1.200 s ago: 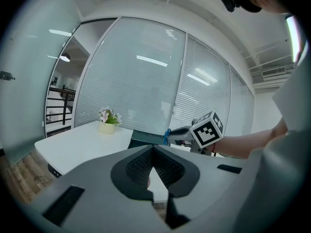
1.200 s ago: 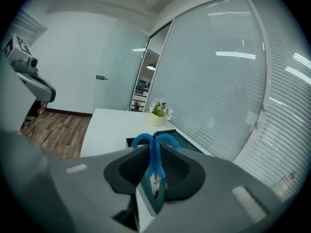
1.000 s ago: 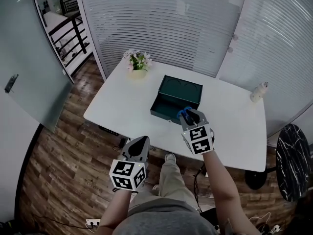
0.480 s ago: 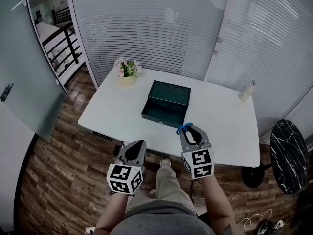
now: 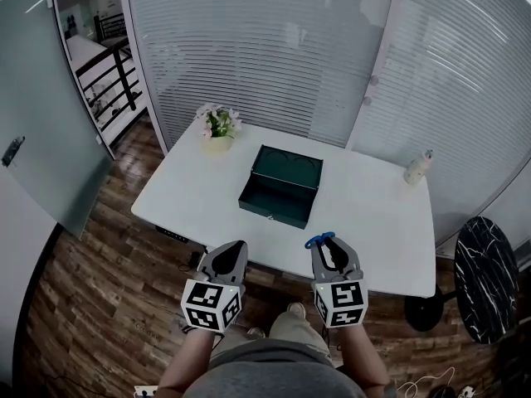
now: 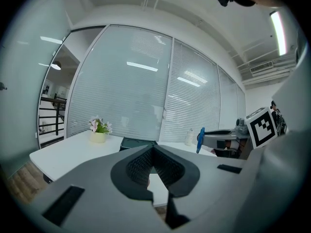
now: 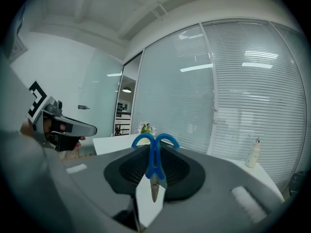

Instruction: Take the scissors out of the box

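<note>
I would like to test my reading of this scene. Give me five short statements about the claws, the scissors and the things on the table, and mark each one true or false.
1. The right claw grips the blue-handled scissors. True.
2. The scissors lie inside the green box. False: they are out of it, held in the right claw at the near side of the table.
3. The lid of the green box is closed. False: it stands open.
4. The left claw holds nothing. True.
5. In the head view, the flower pot stands at the table's far right corner. False: it is at the far left corner; a white bottle is at the far right.
</note>
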{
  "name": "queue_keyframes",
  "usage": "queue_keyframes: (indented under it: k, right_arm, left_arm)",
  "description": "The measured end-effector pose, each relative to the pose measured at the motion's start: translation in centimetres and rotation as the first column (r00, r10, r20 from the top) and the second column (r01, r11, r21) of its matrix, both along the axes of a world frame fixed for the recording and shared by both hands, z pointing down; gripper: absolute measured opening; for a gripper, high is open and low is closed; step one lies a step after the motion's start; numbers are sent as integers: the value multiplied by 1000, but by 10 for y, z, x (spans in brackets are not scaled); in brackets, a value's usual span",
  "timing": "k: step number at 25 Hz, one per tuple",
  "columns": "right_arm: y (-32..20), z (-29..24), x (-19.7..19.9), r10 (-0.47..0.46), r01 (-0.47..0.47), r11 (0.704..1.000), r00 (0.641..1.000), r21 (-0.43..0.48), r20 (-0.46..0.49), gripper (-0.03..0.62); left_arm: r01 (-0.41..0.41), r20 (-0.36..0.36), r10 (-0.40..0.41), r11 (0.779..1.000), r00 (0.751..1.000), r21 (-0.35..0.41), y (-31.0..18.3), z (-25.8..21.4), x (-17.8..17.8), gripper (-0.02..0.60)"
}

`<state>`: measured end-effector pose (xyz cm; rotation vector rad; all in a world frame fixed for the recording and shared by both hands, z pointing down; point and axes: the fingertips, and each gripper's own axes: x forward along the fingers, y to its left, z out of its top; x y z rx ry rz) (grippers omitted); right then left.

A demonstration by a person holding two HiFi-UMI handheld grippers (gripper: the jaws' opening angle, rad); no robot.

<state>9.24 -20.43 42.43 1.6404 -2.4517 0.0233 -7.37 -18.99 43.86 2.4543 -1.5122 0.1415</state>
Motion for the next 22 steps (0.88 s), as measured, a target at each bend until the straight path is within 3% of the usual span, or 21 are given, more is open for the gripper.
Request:
queue_keyframes:
  k: [8, 22]
  right_arm:
    - [-12, -9, -1, -68, 68, 998, 998, 7, 5, 89]
    - [-6, -10, -7, -86, 85, 996, 995, 19, 45, 89]
  left_arm:
    - [52, -11, -52, 999, 999, -16, -18, 5, 7, 5]
    - [33, -12, -33, 999, 999, -30, -15, 7, 15, 5]
